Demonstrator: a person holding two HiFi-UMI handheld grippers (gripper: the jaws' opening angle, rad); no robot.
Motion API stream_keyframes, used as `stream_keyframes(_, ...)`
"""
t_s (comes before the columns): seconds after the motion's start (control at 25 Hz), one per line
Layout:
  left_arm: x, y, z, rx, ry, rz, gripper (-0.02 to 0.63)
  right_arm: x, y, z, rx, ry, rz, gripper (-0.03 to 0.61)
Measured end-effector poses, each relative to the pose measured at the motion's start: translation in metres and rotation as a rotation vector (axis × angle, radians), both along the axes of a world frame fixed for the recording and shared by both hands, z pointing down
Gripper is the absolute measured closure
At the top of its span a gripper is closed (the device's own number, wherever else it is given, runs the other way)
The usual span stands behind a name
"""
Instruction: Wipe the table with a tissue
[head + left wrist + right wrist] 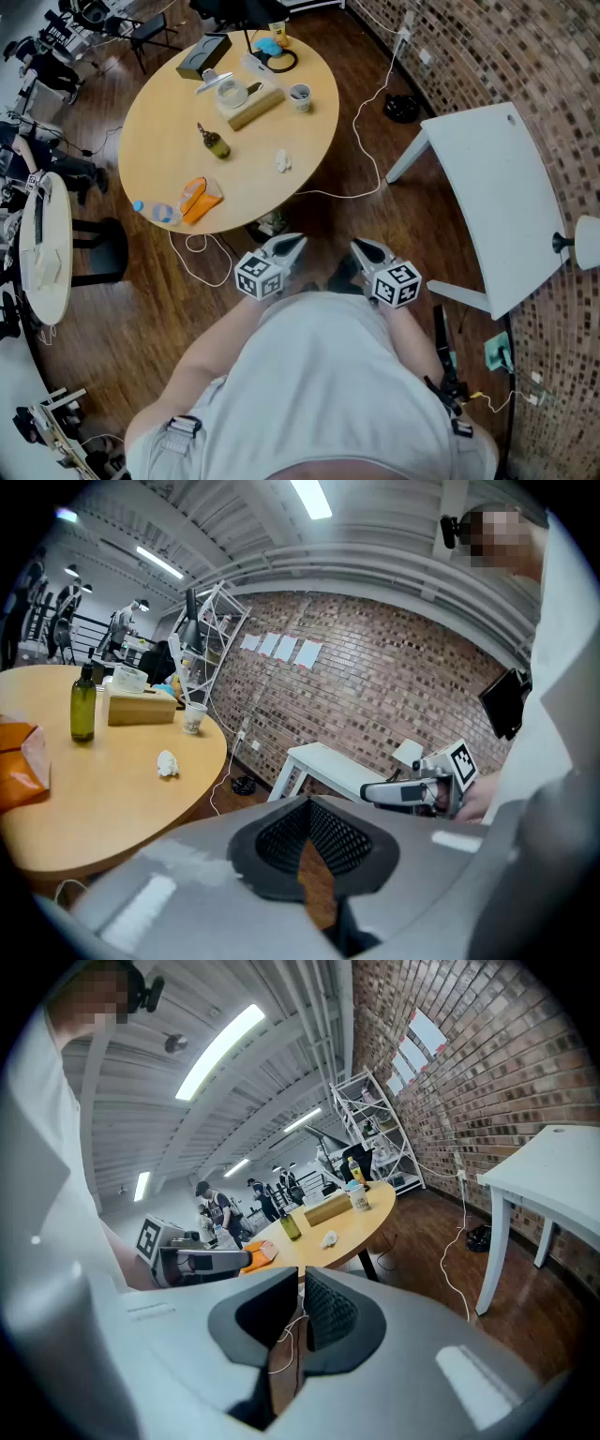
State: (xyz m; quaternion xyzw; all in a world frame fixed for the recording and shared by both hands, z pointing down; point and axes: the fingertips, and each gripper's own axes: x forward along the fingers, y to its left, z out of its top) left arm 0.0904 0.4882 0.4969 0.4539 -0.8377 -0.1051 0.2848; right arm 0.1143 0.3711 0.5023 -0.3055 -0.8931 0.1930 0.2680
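Observation:
A small crumpled white tissue (283, 161) lies on the round wooden table (169, 141), toward its near right side; it also shows in the left gripper view (167, 762) and the right gripper view (329, 1238). Both grippers hang close to the person's body above the wooden floor, short of the table's near edge. My left gripper (298, 242) (307, 808) is shut with nothing in it. My right gripper (358, 246) (300, 1279) is shut and empty too. Neither touches the tissue or the table.
On the table stand a green bottle (214, 142), a wooden box (255, 108), a paper cup (299, 96), an orange bag (200, 199) and a plastic bottle (157, 213). A white table (497, 197) stands at the right by the brick wall. A white cable (366, 141) trails over the floor.

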Motion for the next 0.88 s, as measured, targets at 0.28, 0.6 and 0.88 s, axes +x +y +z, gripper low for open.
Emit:
stream_keyframes(0.28, -0.066, -0.051, 0.008, -0.006, -0.001, -0.056, 0.609, -0.068, -0.044, 0.011, 0.025, -0.011, -0.087, 0.549)
stream_keyframes(0.6, -0.099, -0.05, 0.002, -0.037, -0.005, -0.176, 0.609, -0.113, -0.048, 0.023, 0.074, -0.009, -0.257, 0.549)
stream_keyframes(0.88, -0.126, -0.028, 0.014, -0.03, 0.015, -0.236, 0.609, -0.142, -0.031, 0.034, 0.157, -0.003, -0.351, 0.549)
